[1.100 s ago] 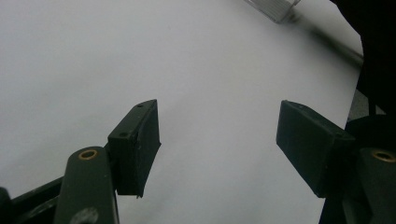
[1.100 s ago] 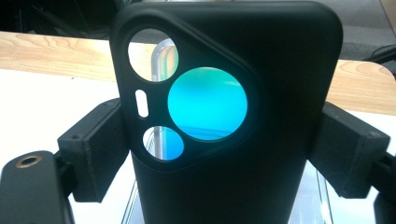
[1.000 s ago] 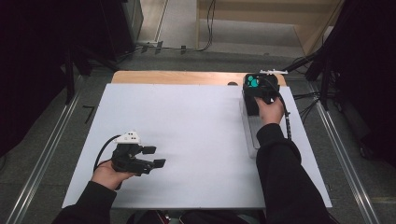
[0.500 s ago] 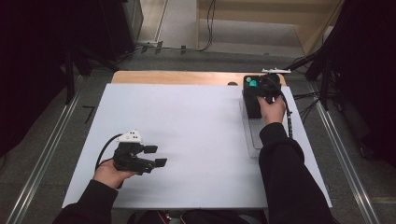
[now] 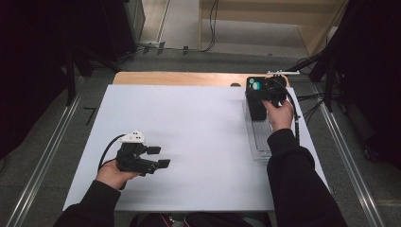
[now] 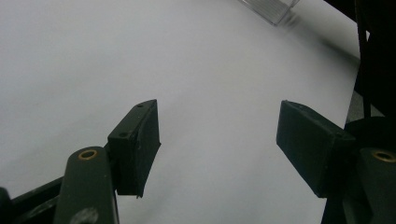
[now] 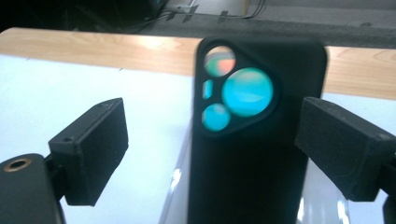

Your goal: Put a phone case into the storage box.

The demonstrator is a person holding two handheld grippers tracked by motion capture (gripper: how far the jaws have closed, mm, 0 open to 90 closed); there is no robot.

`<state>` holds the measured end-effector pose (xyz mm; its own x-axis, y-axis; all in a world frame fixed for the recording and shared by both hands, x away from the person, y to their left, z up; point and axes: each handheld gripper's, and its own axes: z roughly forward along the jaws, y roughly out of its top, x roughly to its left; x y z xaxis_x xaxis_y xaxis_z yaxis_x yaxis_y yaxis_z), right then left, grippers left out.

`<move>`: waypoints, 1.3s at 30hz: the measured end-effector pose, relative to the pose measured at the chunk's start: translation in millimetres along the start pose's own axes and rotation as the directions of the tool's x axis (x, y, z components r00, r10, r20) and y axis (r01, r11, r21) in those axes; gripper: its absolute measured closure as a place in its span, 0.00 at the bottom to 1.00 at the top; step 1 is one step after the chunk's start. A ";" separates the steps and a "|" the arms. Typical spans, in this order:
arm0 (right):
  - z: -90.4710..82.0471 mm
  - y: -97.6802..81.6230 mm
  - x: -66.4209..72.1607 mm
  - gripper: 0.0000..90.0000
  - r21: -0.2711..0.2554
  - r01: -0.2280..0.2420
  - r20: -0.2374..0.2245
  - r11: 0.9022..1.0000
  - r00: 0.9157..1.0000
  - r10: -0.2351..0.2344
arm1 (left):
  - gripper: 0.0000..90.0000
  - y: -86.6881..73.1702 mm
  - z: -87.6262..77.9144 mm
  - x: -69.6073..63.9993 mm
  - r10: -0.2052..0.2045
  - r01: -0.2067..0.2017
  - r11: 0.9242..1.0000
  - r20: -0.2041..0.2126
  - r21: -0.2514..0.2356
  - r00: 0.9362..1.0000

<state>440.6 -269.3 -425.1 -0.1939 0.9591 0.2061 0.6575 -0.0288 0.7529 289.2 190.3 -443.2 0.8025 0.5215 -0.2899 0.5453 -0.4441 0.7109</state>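
Where the person's forearms come in at the near edge of the white counter (image 5: 198, 127), the left hand (image 5: 113, 174) holds the left tongs (image 5: 158, 157) low over the bare surface at the near left. Its jaws stand wide apart with nothing between them; in the left gripper view the left tongs (image 6: 218, 135) frame plain white counter, and the corner of a clear tray (image 6: 271, 9) shows far off at the top. A black cable (image 5: 108, 147) loops from these tongs back toward the wrist.

Farther along the right side, a dark sleeve (image 5: 295, 179) reaches forward over a clear plastic tray (image 5: 259, 139) that lies lengthwise on the counter. The near part of the tray looks empty, though the sleeve covers some of it.

At the tray's far end a black phone case (image 5: 257, 97) stands upright, its camera cutout showing teal lenses. The right hand (image 5: 280, 115) brings the right tongs (image 5: 265, 91) up to it. In the right gripper view the phone case (image 7: 257, 140) rises between the jaws of the right tongs (image 7: 212, 149); the right jaw is touching or nearly touching its edge, while a clear gap remains at the left jaw, so the jaws are wide and not closed on it.

Beyond the white surface runs a strip of bare wood (image 5: 179, 78), then grey floor (image 5: 179, 28) with cables.
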 end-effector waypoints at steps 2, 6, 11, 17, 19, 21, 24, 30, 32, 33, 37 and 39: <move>-4.0 -2.2 3.5 0.09 0.009 -0.001 -0.019 1.000 1.000 0.001 | 0.34 -0.4 0.0 -0.2 0.001 -0.001 1.000 0.004 0.000 1.000; -11.3 -9.4 11.0 0.09 0.018 -0.020 -0.077 1.000 0.997 0.021 | 0.34 -0.6 -0.9 0.1 0.000 0.000 1.000 0.005 0.000 1.000; -19.4 -14.9 22.8 0.09 0.039 -0.002 -0.138 0.999 0.990 0.007 | 0.34 -0.3 -1.6 -0.2 -0.012 0.012 1.000 0.007 -0.006 1.000; -28.1 -21.2 36.9 0.10 0.057 0.030 -0.209 0.998 0.978 -0.017 | 0.34 -0.7 -2.0 1.1 -0.011 0.011 1.000 0.004 -0.006 1.000; -29.6 -24.0 41.3 0.10 0.068 0.044 -0.224 0.997 0.974 -0.027 | 0.34 -0.8 -2.7 1.5 -0.012 0.012 1.000 0.004 -0.005 1.000; -32.2 -26.4 45.0 0.13 0.076 0.061 -0.241 0.995 0.970 -0.041 | 0.34 -1.1 -3.7 1.9 -0.014 0.014 1.000 0.002 -0.005 1.000; -36.8 -30.7 52.8 0.16 0.090 0.097 -0.241 0.991 0.968 -0.072 | 0.34 -1.1 -5.1 2.5 -0.017 0.017 1.000 -0.003 -0.012 1.000; -45.2 -40.3 64.4 0.16 0.121 0.145 -0.308 0.982 0.946 -0.102 | 0.34 -1.4 -8.2 3.2 -0.019 0.019 1.000 0.001 -0.024 1.000; -48.5 -43.8 68.4 0.19 0.127 0.162 -0.331 0.979 0.937 -0.112 | 0.34 -2.0 -8.6 3.4 -0.015 0.015 1.000 0.001 -0.019 1.000; -50.3 -45.3 70.2 0.21 0.129 0.172 -0.332 0.977 0.936 -0.121 | 0.34 -2.3 -8.9 3.4 -0.015 0.015 1.000 0.001 -0.018 1.000; -56.1 -51.0 76.9 0.21 0.130 0.215 -0.350 0.968 0.923 -0.158 | 0.34 -2.7 -9.6 3.0 -0.016 0.016 1.000 0.006 -0.024 1.000; -59.1 -55.0 79.5 0.24 0.137 0.227 -0.368 0.964 0.915 -0.163 | 0.34 -3.1 -9.3 2.7 -0.017 0.017 1.000 0.009 -0.026 1.000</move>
<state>345.9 -208.1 -413.2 -0.5526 0.7791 0.2960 0.6898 0.2283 0.6871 287.4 199.8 -440.2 0.7954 0.5222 -0.3076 0.5525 -0.4163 0.7221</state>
